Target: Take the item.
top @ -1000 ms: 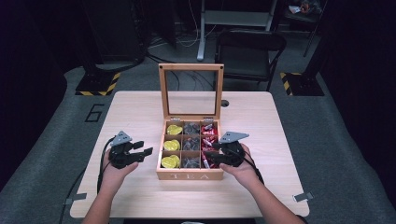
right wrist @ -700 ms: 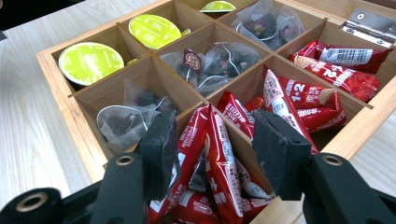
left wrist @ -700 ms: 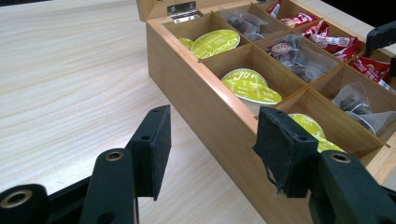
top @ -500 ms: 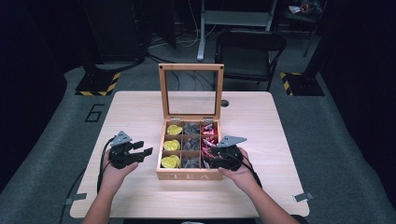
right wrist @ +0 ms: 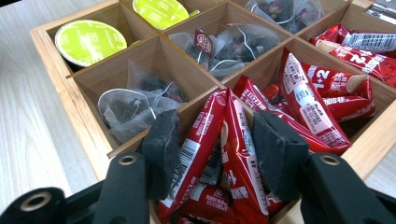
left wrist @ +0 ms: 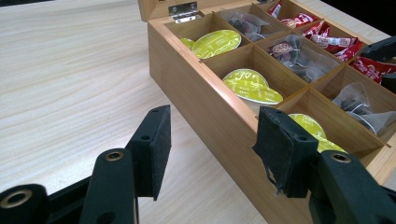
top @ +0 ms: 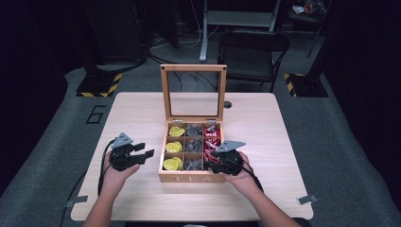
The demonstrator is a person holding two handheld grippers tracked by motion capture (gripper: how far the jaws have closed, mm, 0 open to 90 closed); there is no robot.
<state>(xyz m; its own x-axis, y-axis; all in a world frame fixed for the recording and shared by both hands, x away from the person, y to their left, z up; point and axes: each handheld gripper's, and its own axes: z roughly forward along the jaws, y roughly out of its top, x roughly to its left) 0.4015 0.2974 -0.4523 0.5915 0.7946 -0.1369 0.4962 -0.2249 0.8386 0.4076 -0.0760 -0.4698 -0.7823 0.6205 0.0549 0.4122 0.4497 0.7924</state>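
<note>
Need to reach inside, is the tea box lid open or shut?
Open: the glass-paned lid stands upright behind the tea box, compartments exposed.

Black hand-held grippers (top: pixel 142 155), grey three-cornered top plates, black cables, felt-faced pads (right wrist: pixel 163 149), brass-ringed screw holes.

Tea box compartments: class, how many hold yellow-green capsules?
3. All sit in the tea box's left column: far, middle and near compartments. Further capsules may lie hidden underneath.

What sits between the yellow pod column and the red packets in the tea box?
The middle column of clear mesh tea bags separates the yellow pods from the red packets, clearest in the right gripper view.
</note>
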